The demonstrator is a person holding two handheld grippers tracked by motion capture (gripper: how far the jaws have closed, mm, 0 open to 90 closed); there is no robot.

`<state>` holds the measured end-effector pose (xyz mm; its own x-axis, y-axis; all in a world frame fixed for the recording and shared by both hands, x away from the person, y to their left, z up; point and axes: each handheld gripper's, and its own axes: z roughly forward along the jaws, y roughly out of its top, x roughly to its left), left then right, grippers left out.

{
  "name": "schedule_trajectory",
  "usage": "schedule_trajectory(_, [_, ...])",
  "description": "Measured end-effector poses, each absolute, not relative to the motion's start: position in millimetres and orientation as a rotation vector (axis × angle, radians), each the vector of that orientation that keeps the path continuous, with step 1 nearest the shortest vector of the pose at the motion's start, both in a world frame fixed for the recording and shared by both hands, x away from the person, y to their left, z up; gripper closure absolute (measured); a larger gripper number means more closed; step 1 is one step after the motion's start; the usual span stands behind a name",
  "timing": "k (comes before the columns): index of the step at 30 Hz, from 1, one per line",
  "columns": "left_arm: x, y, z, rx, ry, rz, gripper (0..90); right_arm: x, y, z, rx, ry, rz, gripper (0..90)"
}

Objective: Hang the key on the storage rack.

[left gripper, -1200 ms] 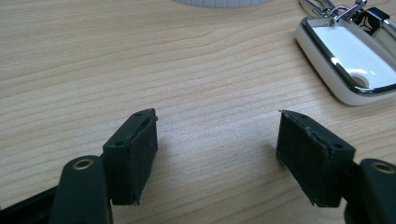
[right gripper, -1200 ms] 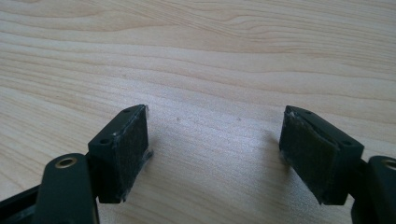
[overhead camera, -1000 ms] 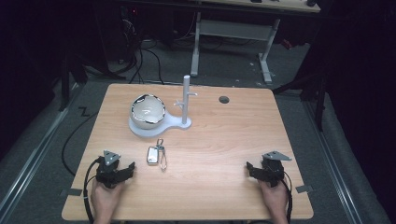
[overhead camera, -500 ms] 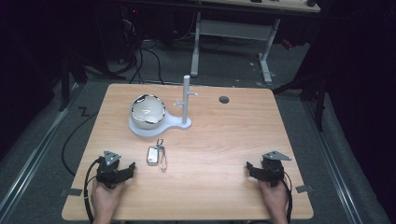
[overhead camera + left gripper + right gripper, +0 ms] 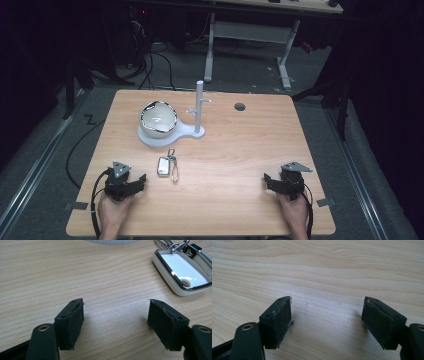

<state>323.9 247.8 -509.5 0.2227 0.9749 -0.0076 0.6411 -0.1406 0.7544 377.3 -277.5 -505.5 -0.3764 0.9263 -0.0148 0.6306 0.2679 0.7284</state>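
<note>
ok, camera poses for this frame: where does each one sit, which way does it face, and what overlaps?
High view: fixed above the person's side, looking forward and down on the table; both hands show with the left gripper and right gripper.
Left gripper view: rides on the left gripper, low over the wood, facing the key fob; its open jaws show.
Right gripper view: rides on the right gripper, facing bare wood; its open jaws show.
Shared: the key fob appears in the high and left gripper views.

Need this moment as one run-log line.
left gripper: open, empty, beside key fob | right gripper: open, empty | bowl: on white stand
</note>
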Motion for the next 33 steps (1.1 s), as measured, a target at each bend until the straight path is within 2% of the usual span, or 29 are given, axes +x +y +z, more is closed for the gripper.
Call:
schedule_trajectory(6, [321.3,246.6,-506.2,1.850,1.468,0.682,35.1,377.3,-277.4,-505.6,1.406,2.102,0.896,23.9])
schedule_trajectory(16, [317.1,239.2,-494.8,1.825,1.416,0.642,37.1,377.3,-277.4,-505.6,1.406,2.102,0.896,23.9])
schedule_trajectory(23, [317.0,228.4,-485.9,1.826,1.377,0.628,36.8,377.3,-277.5,-505.6,1.406,2.102,0.896,23.9])
schedule_trajectory(33, [338.2,199.8,-478.5,1.903,1.354,0.589,32.0,377.1,-277.6,-505.5,1.407,2.102,0.899,23.8])
